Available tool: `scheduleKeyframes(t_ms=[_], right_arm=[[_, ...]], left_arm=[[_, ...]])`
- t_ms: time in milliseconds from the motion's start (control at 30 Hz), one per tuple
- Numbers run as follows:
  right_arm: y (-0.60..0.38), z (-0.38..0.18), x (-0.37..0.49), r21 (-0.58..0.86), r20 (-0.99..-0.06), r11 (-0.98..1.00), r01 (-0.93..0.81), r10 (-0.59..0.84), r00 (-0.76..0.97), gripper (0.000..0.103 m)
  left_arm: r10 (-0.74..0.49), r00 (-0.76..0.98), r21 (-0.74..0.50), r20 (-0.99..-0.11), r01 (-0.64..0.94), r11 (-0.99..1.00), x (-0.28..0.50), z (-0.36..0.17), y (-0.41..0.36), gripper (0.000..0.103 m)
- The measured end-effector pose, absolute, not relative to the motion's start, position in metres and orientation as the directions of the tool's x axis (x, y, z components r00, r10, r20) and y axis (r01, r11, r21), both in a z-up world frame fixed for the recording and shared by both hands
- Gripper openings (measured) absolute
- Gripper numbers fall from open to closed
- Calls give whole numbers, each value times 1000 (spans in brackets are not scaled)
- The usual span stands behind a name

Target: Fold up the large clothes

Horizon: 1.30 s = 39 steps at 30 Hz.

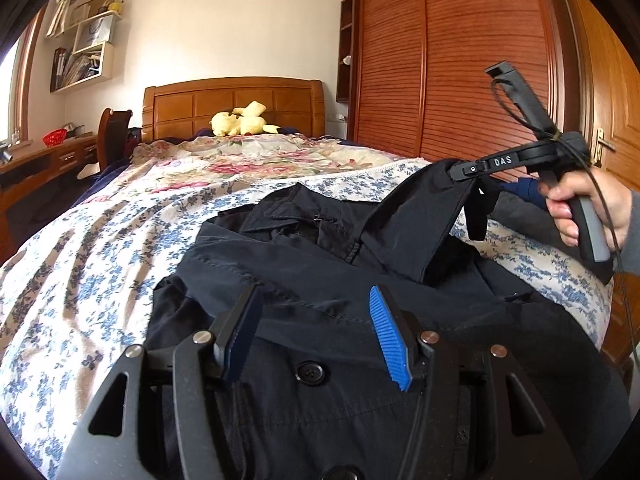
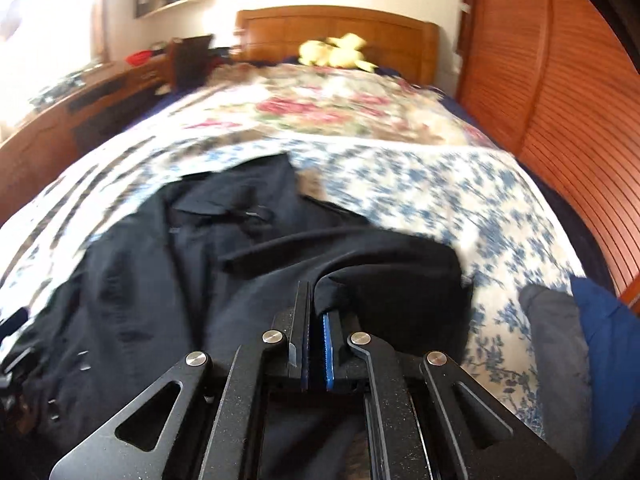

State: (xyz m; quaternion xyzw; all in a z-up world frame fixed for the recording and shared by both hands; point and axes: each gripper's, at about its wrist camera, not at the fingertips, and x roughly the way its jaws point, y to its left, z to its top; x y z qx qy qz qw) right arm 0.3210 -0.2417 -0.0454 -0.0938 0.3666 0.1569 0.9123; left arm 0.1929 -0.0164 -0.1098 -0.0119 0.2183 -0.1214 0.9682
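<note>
A large black jacket (image 1: pixel 304 264) with collar and buttons lies spread on the bed. My left gripper (image 1: pixel 316 320) is open and empty, its blue-padded fingers hovering low over the jacket's front near a black button (image 1: pixel 310 372). My right gripper (image 2: pixel 316 320) is shut on the jacket's sleeve (image 2: pixel 384 292). In the left wrist view the right gripper (image 1: pixel 466 174) holds the sleeve end (image 1: pixel 420 216) lifted above the jacket's right side, a hand on its handle. The jacket body (image 2: pixel 160 264) lies to the left in the blurred right wrist view.
The bed has a blue-flowered sheet (image 1: pixel 80 264) and a pink-flowered quilt (image 1: pixel 240 160), with a yellow plush toy (image 1: pixel 240 120) at the wooden headboard. A slatted wooden wardrobe (image 1: pixel 460 60) stands right, a desk (image 1: pixel 44 160) left. Grey and blue clothes (image 2: pixel 576 360) lie at the bed's right edge.
</note>
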Motion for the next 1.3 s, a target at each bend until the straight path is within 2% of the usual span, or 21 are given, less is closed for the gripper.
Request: scheduleKeyframes(t_ms=[233,467,567,700,800,900,1000,1167,1300], right_arm=[[-195,-36,279,1,-696,891,-455,328,639,2],[-165,-61,227,47,-721,854,-519,388,573,3],[-160,-73,212,54,-742,845,-532,391,545,10],[-159,-79,193,2,-751,857,-515,341,565,39],[-164,-78,184,-20,-744,864,-503,323,584,48],[-172,-73,184,-56,-728,876,-478,292,620,54],[-183,-71,198,-92,-727,895,-436,238,644,54],[-205,-78,233,-66,-739,928,-367,202,643,54],[-211,-94,249,5,-764,935,-354,232,602,54]], left_arm=[[-204,895,-56,-397,198,979,171,-100,2,55],[-182,902,-46,-392,178,983,159,-98,21,55],[-175,901,-54,-396,167,984,157,-99,29,55],[-163,901,-56,-401,154,987,158,-100,35,55],[-160,903,-53,-399,152,987,156,-99,38,55],[-162,904,-49,-397,156,987,153,-98,38,55],[-168,902,-45,-398,163,986,152,-98,38,55],[-168,897,-39,-408,167,985,150,-100,39,55],[-167,896,-40,-411,165,986,148,-101,42,55]])
